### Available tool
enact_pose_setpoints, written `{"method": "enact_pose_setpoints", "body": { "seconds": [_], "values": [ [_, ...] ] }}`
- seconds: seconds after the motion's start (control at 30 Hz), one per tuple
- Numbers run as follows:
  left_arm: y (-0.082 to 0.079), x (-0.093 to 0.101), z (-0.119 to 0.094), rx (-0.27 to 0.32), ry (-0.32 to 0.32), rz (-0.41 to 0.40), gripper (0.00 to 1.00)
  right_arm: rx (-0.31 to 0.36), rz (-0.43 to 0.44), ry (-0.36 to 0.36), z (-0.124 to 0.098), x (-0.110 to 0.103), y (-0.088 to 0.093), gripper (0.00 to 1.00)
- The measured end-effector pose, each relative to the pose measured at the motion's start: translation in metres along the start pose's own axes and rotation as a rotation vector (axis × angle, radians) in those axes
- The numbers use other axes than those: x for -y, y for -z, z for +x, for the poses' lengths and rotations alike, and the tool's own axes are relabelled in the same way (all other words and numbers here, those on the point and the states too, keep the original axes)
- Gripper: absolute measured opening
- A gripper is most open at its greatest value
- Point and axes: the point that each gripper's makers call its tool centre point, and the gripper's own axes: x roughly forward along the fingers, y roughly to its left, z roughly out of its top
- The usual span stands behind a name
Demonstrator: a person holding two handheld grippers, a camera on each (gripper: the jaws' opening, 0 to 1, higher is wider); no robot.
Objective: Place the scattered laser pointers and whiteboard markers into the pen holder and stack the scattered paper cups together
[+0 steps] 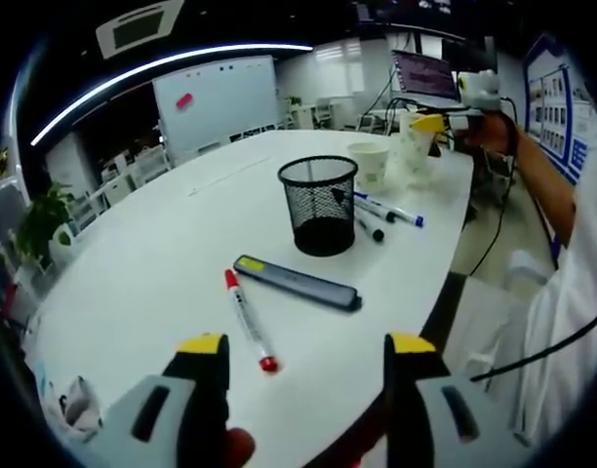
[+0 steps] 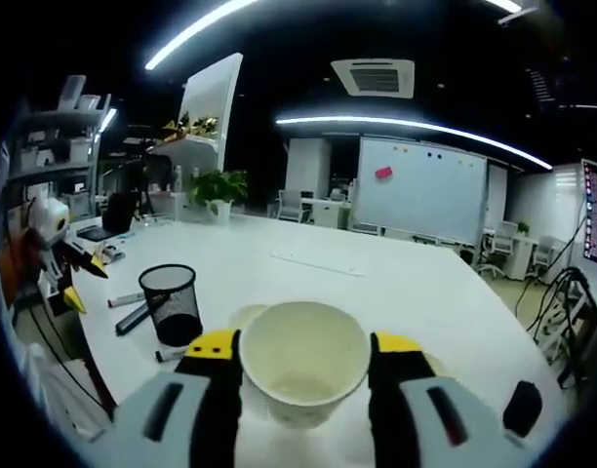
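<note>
A paper cup [image 2: 303, 363] is seen upright between the jaws of the right gripper [image 2: 304, 353], mouth toward the camera; both yellow-tipped jaws are set against its sides, so it is held. A second cup rim [image 2: 246, 316] is partly hidden just behind it. In the left gripper view the right gripper [image 1: 427, 125] is seen far across the white table [image 1: 162, 244], near another paper cup [image 1: 368, 164], with a person's forearm [image 1: 542, 171] reaching to it.

The black mesh pen holder [image 1: 319, 205] stands upright mid-table. Just in front of it lies a dark flat laser pointer [image 1: 297, 282], and nearer still a red-capped whiteboard marker [image 1: 248, 320], apart from each other. Two more markers [image 1: 388, 210] lie beside the holder toward the cups.

The left gripper [image 1: 308, 353] is held low over the near table edge, jaws spread wide with nothing between them.

No label on any marker or pointer can be read. A wall whiteboard [image 1: 216, 102] is noted beyond the table; its writing is too small to make out
</note>
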Motion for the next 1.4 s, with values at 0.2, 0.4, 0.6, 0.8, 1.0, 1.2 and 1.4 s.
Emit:
{"method": "enact_pose_setpoints", "body": {
  "seconds": [0.2,0.4,0.6,0.8,1.0,1.2,1.4],
  "values": [
    [0.0,0.0,0.0,-0.004,-0.001,0.004,0.64,0.01,0.012,0.004,0.001,0.003,-0.002,0.52],
    [0.0,0.0,0.0,-0.005,-0.001,0.005,0.64,0.006,0.005,-0.001,0.001,0.003,-0.003,0.51],
    [-0.001,0.0,-0.001,-0.007,-0.003,0.008,0.64,0.007,0.001,0.005,0.0,0.007,-0.005,0.51],
    [-0.002,0.001,-0.001,-0.006,-0.002,0.014,0.64,0.024,-0.001,0.007,-0.001,0.008,-0.012,0.51],
    [-0.002,0.001,-0.002,-0.008,-0.002,0.017,0.64,0.032,-0.007,0.009,-0.001,0.009,-0.017,0.51],
    [-0.002,0.0,-0.002,-0.007,-0.002,0.02,0.64,0.031,-0.025,0.01,0.0,0.009,-0.021,0.51],
    [-0.004,-0.002,-0.003,0.003,-0.01,0.014,0.62,0.031,-0.024,0.017,-0.002,0.012,-0.022,0.51]
  ]
}}
